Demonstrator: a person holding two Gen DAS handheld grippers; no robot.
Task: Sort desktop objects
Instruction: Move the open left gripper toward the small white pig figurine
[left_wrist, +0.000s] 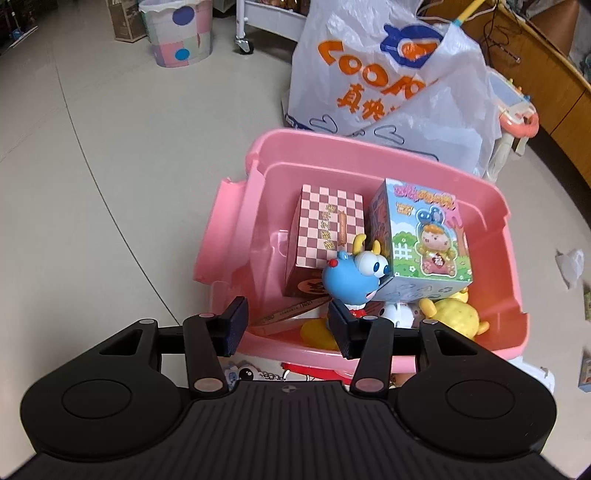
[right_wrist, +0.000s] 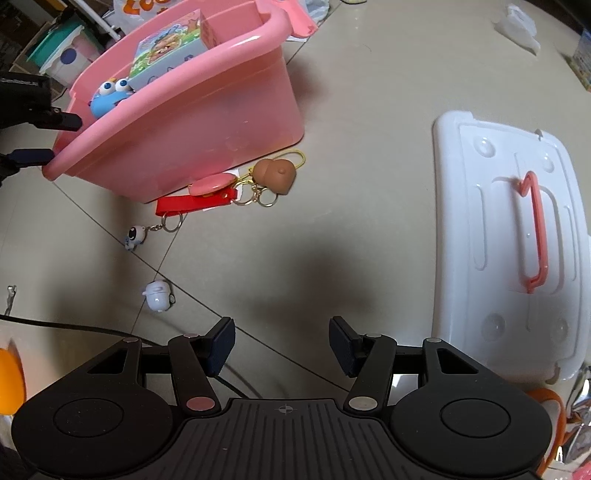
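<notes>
A pink bin (left_wrist: 369, 155) on the floor holds a checkered box (left_wrist: 325, 229), a cartoon-printed box (left_wrist: 424, 236), a blue big-eyed toy (left_wrist: 347, 277), a yellow toy (left_wrist: 454, 314) and a white toy (left_wrist: 397, 314). My left gripper (left_wrist: 288, 314) hangs open over the bin's near rim, pads touching nothing; the right wrist view shows the left gripper (right_wrist: 55, 138) straddling that rim. Beside the pink bin (right_wrist: 207, 110) on the floor lie a brown keychain figure (right_wrist: 277, 175), a red strap (right_wrist: 192, 205), a small white keychain (right_wrist: 135, 236) and a white figure (right_wrist: 159, 295). My right gripper (right_wrist: 282, 345) is open above bare floor.
A white lid (right_wrist: 509, 240) with a pink handle lies on the floor to the right. A printed plastic bag (left_wrist: 388, 74) stands behind the bin, a pastel basket (left_wrist: 181, 33) farther off. A black cable (right_wrist: 74, 326) crosses the floor near my right gripper.
</notes>
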